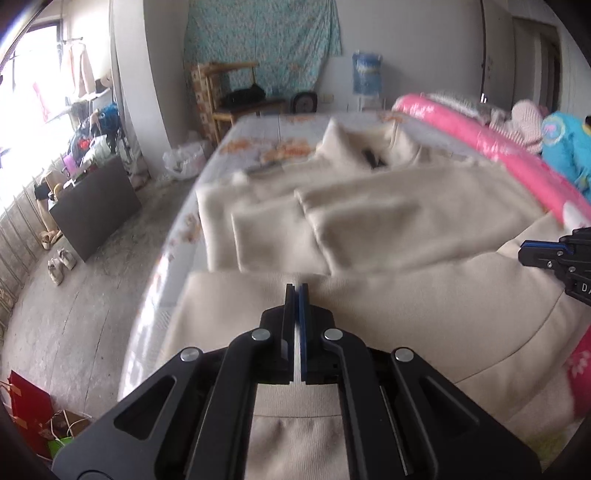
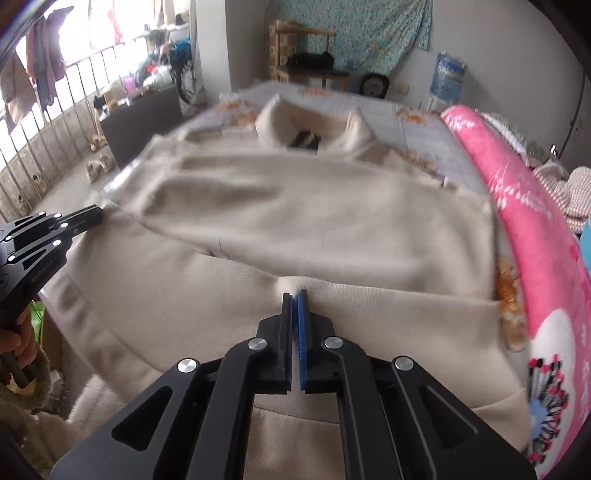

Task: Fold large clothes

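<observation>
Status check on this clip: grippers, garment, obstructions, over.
Left gripper and right gripper both shut on the near hem of the large cream knit sweater. Sleeves folded in. Pink floral blanket alongside, clear.

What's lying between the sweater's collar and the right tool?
Only the cream sweater itself: its folded-over sleeves lie between the collar and the right tool, in the right wrist view.

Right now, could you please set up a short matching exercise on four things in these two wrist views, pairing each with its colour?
Things:
1. sweater
2. blanket
3. left gripper
4. hanging cloth

Colours:
A. teal with a floral print
B. black with one blue pad
C. cream
D. bright pink with white flowers

Pairs: 1-C, 2-D, 3-B, 4-A
</observation>
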`<state>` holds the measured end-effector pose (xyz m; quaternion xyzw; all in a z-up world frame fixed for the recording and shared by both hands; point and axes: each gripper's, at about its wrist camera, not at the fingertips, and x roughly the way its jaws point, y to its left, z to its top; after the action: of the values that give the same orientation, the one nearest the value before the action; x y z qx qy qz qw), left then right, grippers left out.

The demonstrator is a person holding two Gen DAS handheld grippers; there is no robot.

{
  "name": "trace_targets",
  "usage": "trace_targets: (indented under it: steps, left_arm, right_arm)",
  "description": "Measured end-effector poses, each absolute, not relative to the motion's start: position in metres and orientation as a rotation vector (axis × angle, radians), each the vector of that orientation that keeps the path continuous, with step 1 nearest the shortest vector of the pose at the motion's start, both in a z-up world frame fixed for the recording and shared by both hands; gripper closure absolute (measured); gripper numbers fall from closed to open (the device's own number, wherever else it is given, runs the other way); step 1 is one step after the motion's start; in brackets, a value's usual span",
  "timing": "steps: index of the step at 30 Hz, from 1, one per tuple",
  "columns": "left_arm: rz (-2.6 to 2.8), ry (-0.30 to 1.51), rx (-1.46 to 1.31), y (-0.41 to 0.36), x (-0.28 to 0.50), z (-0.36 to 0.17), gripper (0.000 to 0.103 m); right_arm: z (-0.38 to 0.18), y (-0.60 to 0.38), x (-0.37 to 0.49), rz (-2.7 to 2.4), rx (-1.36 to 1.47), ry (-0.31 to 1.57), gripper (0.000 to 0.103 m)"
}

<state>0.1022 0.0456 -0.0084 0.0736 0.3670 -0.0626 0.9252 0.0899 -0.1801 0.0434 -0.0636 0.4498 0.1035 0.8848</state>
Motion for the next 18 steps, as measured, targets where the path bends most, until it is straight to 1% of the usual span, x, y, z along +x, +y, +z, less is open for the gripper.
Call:
trace_targets:
  steps: [2,6,7,8,10,14,18]
  left_arm:
    - [-0.119,0.761,0.164,0.044,0.102,-0.019,0.102]
    - [-0.126,0.77,0.144,0.046,0.102,-0.019,0.102]
    - [-0.128,0.771,0.142,0.047,0.103,-0.02,0.101]
    - [-0.129,0.771,0.143,0.047,0.103,-0.02,0.101]
    - [-0.128,0.771,0.147,0.046,0.103,-0.021,0.101]
    - [-0.13,0.778,0.133,0.048,0.105,-0.02,0.101]
    - [-0.128,0.778,0.148,0.046,0.104,-0.021,0.101]
  right_arm:
    - [0.028,-0.182,0.091,0.227,-0.119,0.95,0.1]
    - [0.049,-0.212,0.083,0.26,-0.022,0.922,0.099]
    - [0.057,-0.224,0.08,0.214,-0.03,0.904,0.092]
    - [0.064,-0.24,0.078,0.141,-0.052,0.889,0.083]
    - [0.069,-0.273,0.076,0.025,-0.068,0.895,0.072]
    - [0.061,-0.319,0.079,-0.132,-0.078,0.949,0.071]
    - [0.048,-0.324,0.09,-0.083,-0.047,0.983,0.071]
